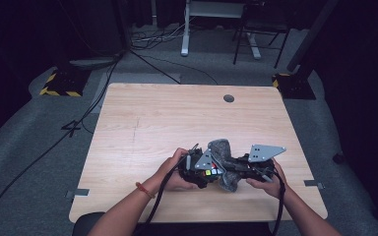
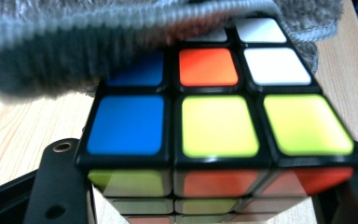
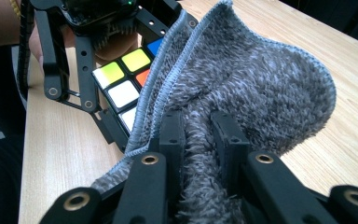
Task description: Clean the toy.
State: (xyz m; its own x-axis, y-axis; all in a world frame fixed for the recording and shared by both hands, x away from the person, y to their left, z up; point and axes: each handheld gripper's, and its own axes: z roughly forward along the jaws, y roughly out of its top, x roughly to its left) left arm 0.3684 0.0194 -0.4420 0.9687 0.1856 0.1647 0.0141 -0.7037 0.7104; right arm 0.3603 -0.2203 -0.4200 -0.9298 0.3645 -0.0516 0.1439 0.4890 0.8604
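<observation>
The cube [image 2: 219,126] has a black frame with square stickers: blue, yellow, orange and white on the top face, and yellow-green and orange on the side face. The cloth [image 3: 261,88] is grey and fluffy, with a light blue-grey stitched border (the stitches make a fine ribbed pattern). The table [image 1: 177,113] is light wood with a pale grain. Both grippers' jaws are black, with small brass-coloured rivets.
</observation>
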